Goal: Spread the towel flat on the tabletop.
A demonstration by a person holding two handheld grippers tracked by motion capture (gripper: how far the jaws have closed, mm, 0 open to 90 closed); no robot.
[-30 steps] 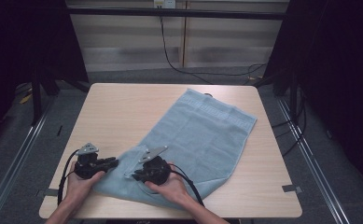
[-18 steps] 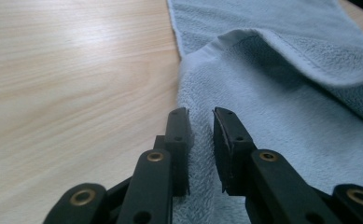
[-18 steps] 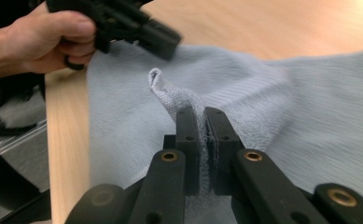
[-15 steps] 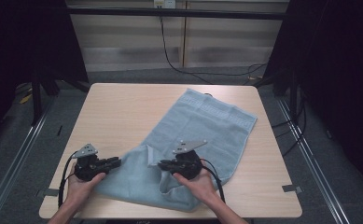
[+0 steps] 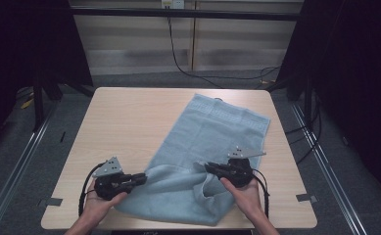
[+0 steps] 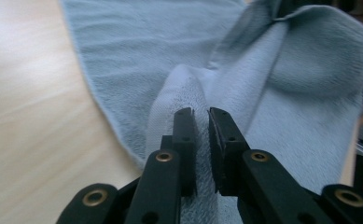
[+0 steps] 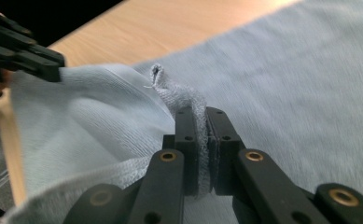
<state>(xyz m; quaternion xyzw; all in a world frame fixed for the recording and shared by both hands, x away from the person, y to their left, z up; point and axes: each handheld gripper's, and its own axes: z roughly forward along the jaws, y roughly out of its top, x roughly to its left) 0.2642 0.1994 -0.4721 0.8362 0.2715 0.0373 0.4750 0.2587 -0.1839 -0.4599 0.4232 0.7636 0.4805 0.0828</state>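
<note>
Over table, both hand-held grippers (left (image 5: 140,178), right (image 5: 210,168)) pinch towel (image 5: 212,132).

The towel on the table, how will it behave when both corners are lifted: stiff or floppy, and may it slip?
The towel is probably floppy: between the left hand-held gripper and the right hand-held gripper it sags and folds. It seems light, since small pinches raise its near edge. Its fluffy pile likely grips well, so slipping looks unlikely.

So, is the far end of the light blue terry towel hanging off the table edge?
No, the light blue terry towel's far end lies flat on the wooden table, inside its edge.
</note>
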